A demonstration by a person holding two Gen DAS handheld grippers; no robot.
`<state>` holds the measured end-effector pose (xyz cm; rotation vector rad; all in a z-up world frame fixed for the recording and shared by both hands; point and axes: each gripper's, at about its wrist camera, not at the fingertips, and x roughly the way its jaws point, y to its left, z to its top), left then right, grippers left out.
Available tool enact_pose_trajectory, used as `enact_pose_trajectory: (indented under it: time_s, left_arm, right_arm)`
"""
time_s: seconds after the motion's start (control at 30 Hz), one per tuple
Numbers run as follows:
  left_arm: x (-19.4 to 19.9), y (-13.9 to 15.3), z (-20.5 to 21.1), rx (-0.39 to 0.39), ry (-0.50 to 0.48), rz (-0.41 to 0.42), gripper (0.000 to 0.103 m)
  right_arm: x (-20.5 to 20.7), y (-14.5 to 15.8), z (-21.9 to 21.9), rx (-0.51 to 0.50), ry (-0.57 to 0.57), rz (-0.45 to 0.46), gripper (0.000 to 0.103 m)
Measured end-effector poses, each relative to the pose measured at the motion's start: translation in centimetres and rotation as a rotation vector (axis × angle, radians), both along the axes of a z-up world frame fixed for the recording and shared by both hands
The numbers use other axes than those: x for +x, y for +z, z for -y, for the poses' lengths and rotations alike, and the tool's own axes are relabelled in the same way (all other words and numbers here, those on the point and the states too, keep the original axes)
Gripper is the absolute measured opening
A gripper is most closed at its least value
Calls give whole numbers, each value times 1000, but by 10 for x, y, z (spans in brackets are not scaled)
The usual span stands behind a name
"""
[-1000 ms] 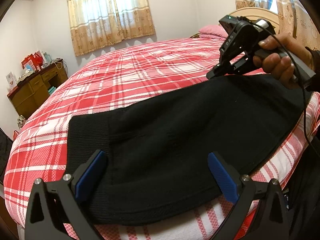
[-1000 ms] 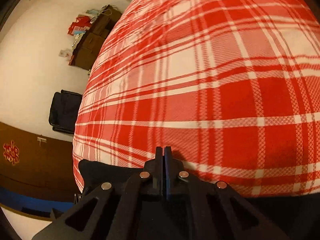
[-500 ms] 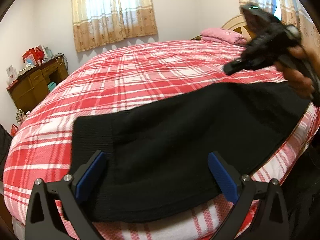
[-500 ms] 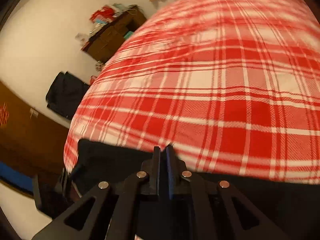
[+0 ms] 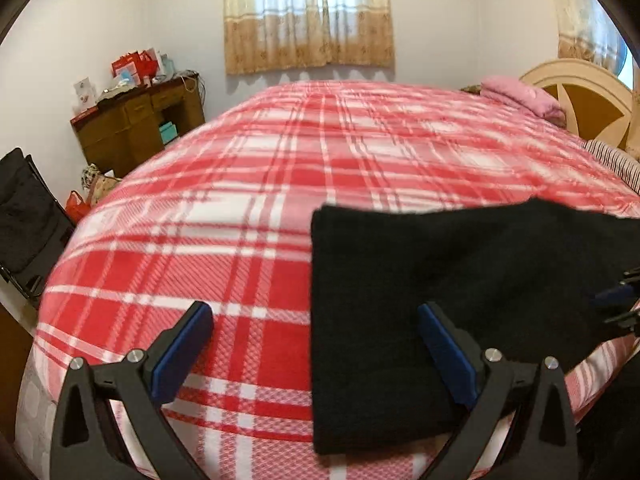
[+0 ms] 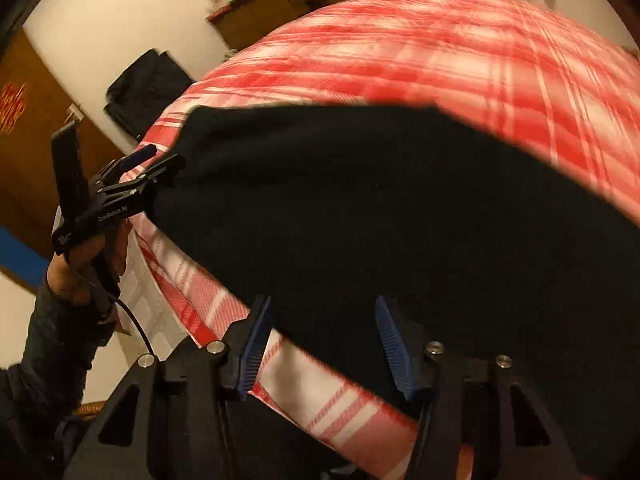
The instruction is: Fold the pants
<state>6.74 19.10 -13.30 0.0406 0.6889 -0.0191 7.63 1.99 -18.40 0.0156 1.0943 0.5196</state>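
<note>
Left wrist view: a bed covered by a red-and-white plaid blanket (image 5: 248, 208) fills the room below a curtained window (image 5: 308, 16). A brown wooden dresser (image 5: 136, 128) cluttered with small items stands at the far left wall, and a pink pillow (image 5: 520, 94) lies by the cream headboard (image 5: 580, 92). The black pants (image 5: 460, 288) lie folded flat on the near right part of the blanket, with a straight left edge. The left gripper (image 5: 316, 344) stands wide open with nothing clamped; that left edge falls between its blue pads.

Right wrist view: the same pants (image 6: 380, 208) spread dark across the near edge of the bed. The right gripper (image 6: 324, 340) has just been opening; its jaws stand apart over the cloth's near edge, gripping nothing. At far left, a hand (image 6: 80, 264) holds the other gripper.
</note>
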Motion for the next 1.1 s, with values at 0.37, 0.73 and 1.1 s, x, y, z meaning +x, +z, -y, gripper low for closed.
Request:
enact_pose_trajectory:
  time_s: [0.37, 0.73, 1.1]
  left_arm:
    - [-6, 13, 12, 39, 18, 33, 103]
    - [5, -2, 28, 64, -5, -43, 103]
    - [-6, 36, 53, 78, -27, 60, 103]
  right_arm:
    - [-6, -9, 11, 21, 14, -35, 55]
    - [-1, 8, 117, 164, -235, -14, 55]
    - [-22, 46, 204, 123, -388, 127, 55]
